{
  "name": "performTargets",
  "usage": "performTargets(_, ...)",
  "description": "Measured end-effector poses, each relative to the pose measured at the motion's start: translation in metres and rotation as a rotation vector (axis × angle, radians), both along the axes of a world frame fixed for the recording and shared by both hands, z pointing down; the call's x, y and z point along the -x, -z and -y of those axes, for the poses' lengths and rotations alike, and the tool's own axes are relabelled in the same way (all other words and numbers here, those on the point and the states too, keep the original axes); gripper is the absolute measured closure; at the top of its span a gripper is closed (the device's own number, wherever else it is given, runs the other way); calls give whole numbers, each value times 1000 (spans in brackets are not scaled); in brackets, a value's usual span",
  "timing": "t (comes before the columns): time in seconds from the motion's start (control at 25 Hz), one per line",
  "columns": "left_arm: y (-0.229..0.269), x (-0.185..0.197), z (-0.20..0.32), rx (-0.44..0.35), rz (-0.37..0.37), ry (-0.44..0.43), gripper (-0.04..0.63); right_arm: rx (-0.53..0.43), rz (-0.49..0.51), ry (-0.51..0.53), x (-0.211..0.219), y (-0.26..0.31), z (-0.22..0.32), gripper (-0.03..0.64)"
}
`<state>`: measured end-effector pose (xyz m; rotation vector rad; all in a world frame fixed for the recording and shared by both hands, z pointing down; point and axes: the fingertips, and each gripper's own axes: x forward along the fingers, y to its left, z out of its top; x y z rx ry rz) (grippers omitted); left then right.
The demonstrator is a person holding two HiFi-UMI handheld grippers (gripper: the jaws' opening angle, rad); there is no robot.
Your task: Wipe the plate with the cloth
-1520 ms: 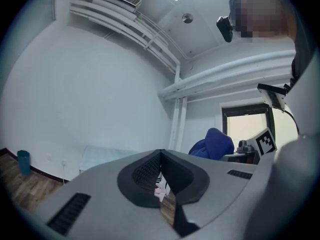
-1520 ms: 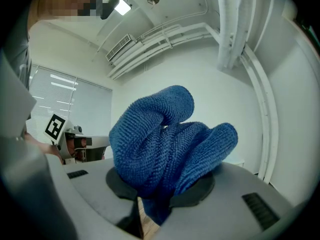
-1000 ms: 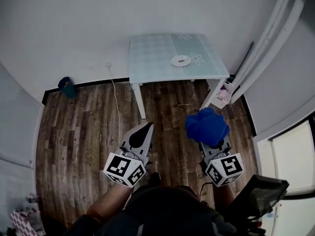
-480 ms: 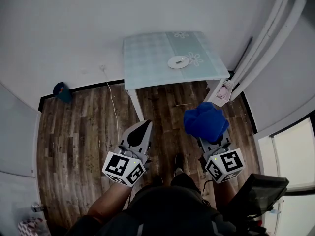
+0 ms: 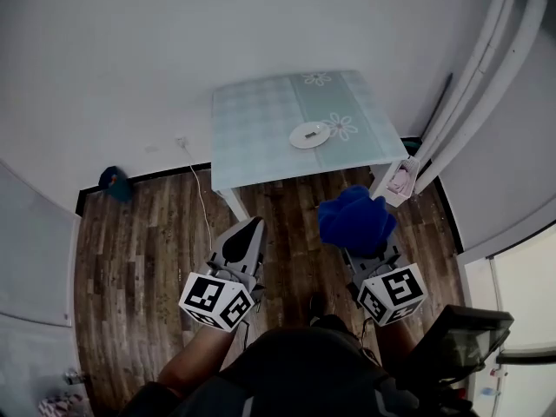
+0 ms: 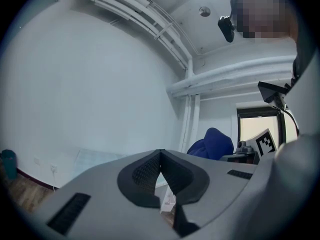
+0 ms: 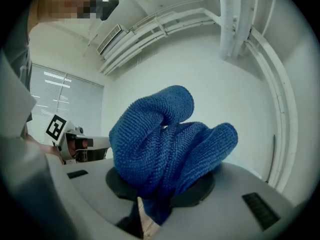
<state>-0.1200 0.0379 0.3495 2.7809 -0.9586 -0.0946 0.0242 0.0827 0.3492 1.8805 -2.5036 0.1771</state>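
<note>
Pinching cloth [image 7: 165, 144] in right tool [image 7: 154, 206], left tool [image 6: 161, 176] pressed together, empty; well short of worktop [image 5: 256, 142]; wiping plate [image 5: 309, 135] there seemingly not begun.

speck [image 5: 311, 132] on plate [image 5: 297, 137], unidentifiable (too small)

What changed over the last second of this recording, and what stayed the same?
The person has stepped toward the table, so it and the plate sit lower and larger in the head view. Nothing was taken hold of or let go. The right gripper stays shut on the blue cloth, the left gripper stays shut and empty, both short of the table.
</note>
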Motion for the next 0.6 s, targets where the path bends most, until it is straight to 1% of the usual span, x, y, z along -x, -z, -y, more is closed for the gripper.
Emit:
performTargets(0.4,-1,-69,55,13,25,39,586,3,16,34,-70,-2,50,499)
performTargets(0.6,-2,-90,75,19,42,69,586,2,19,52,-97,-5,75,499)
